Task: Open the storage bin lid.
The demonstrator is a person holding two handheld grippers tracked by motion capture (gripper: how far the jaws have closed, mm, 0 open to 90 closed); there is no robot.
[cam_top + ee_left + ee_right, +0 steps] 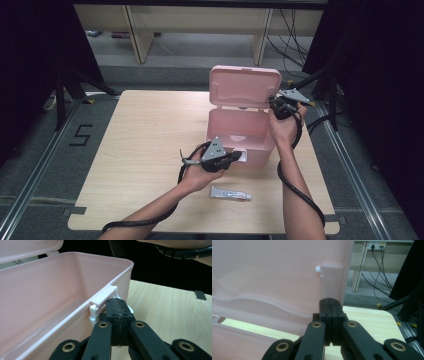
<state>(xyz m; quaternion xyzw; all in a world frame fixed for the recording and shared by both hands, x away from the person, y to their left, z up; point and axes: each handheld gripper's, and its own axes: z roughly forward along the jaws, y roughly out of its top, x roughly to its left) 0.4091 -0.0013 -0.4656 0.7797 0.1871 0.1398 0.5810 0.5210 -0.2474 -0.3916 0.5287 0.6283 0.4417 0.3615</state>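
A pink plastic box stands open on the wooden table, its lid raised upright at the back. My left gripper is shut, with its tips pressed against the white latch on the box's front wall. The pads meet with nothing seen between them. My right gripper is also shut. Its tips rest against the lower right edge of the lid, just below a small white hinge pin. The inside of the box looks empty.
A small white tube lies on the table near the front edge, between the two forearms. Bare tabletop stretches to the left of the box. Table legs and cables stand beyond the far edge.
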